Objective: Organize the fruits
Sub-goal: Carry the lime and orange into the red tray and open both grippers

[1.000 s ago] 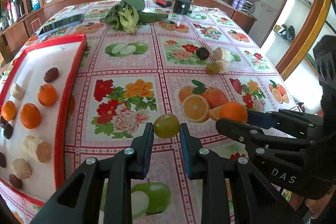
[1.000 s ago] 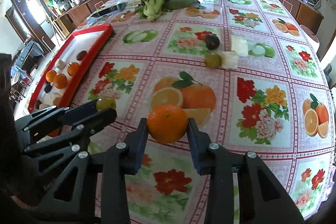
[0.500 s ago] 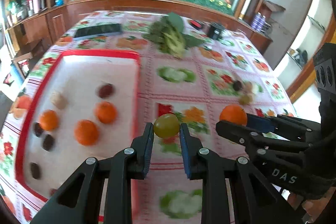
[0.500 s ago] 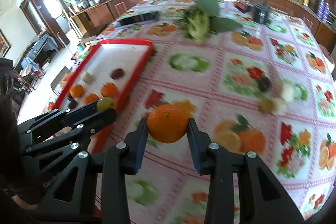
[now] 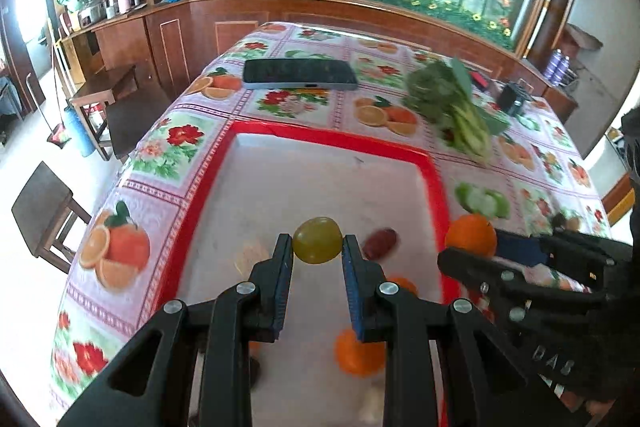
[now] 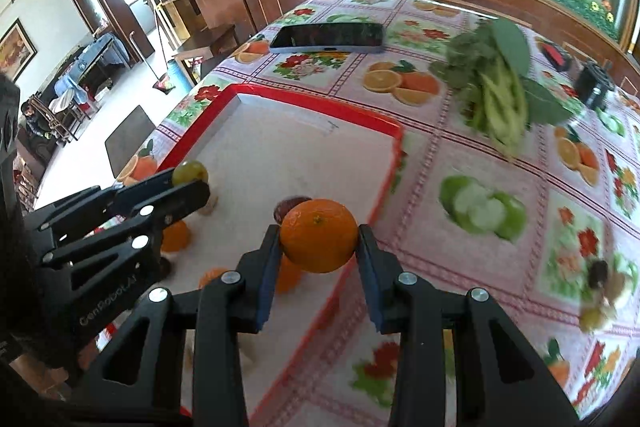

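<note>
My left gripper [image 5: 317, 255] is shut on a yellow-green fruit [image 5: 317, 239] and hangs over the white floor of the red-rimmed tray [image 5: 336, 141]. My right gripper [image 6: 318, 249] is shut on an orange [image 6: 319, 235] above the tray's right rim [image 6: 390, 167]. Each gripper shows in the other's view: the right one with its orange [image 5: 471, 235], the left one with the green fruit [image 6: 190, 171]. In the tray lie a dark red fruit [image 5: 380, 239], several oranges [image 5: 358, 353] and pale pieces [image 5: 251, 254], partly hidden by the fingers.
A black phone [image 5: 299, 73] lies beyond the tray. A bunch of leafy greens [image 6: 496, 83] and a small black object [image 6: 596, 85] sit to the right. A few loose fruits [image 6: 600, 287] remain on the flowered tablecloth at far right. Chairs stand past the table's left edge.
Both grippers swung left with their fruits, from over the bare tablecloth to over the tray. Both grips are unchanged.
</note>
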`<action>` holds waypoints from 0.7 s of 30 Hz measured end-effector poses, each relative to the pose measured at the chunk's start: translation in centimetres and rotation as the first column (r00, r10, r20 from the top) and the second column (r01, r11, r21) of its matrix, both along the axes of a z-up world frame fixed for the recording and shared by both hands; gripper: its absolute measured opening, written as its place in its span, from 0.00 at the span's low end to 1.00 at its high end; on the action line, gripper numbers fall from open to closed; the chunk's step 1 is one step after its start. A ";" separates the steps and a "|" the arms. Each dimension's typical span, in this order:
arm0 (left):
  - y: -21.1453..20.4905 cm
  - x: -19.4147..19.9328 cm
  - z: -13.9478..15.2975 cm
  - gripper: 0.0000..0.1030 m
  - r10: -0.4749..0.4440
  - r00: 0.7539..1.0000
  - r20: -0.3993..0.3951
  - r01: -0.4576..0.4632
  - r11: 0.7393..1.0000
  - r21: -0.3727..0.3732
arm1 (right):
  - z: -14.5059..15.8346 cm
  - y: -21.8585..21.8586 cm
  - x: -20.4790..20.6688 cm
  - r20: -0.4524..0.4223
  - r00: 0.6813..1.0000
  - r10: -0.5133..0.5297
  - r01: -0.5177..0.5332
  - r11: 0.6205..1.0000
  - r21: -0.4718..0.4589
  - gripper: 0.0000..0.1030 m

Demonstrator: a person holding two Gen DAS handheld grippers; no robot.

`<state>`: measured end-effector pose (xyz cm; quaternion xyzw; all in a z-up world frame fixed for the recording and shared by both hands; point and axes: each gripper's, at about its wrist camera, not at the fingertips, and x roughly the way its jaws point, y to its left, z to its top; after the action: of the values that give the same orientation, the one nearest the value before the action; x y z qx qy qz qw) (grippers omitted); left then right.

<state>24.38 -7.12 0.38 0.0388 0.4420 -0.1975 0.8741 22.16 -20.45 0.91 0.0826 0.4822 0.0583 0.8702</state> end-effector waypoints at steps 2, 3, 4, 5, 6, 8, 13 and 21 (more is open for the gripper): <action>0.0 1.5 -0.6 0.23 0.012 1.000 -0.012 -0.012 1.000 0.005 | -0.5 0.1 1.3 -0.013 1.000 -0.005 0.005 1.000 0.003 0.39; 0.0 2.1 -0.8 0.23 0.018 1.000 -0.017 -0.018 1.000 0.008 | -0.5 0.1 1.9 -0.014 1.000 -0.010 0.010 1.000 0.005 0.39; 0.0 2.6 -1.0 0.23 0.025 0.999 -0.022 -0.025 1.000 0.013 | -0.6 -0.1 2.5 -0.016 1.000 -0.016 0.016 1.000 0.010 0.39; 0.0 3.3 -1.3 0.23 0.031 0.999 -0.029 -0.030 0.999 0.016 | -0.7 -0.3 3.1 -0.021 1.000 -0.020 0.021 1.000 0.017 0.39; -0.1 3.7 -1.5 0.23 0.033 0.999 -0.034 -0.032 0.999 0.019 | -1.0 -0.3 3.7 -0.029 0.999 -0.022 0.023 0.999 0.024 0.39; -0.3 4.7 -2.0 0.23 0.037 0.998 -0.047 -0.036 0.999 0.027 | -1.7 -0.2 4.9 -0.050 0.999 -0.012 0.013 1.000 0.024 0.39; -0.9 6.1 -3.2 0.23 0.039 0.997 -0.066 -0.036 0.998 0.054 | -3.3 0.4 6.3 -0.085 0.996 0.014 -0.013 1.000 0.008 0.39; -0.7 7.3 -4.4 0.33 0.061 0.994 -0.095 -0.054 0.996 0.076 | -3.6 0.7 6.8 -0.088 0.996 0.033 -0.035 0.999 -0.031 0.39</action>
<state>31.71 -7.84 -4.02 0.0485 0.4919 -0.1575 0.8549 28.99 -19.76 -2.71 0.0628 0.5222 0.0616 0.8483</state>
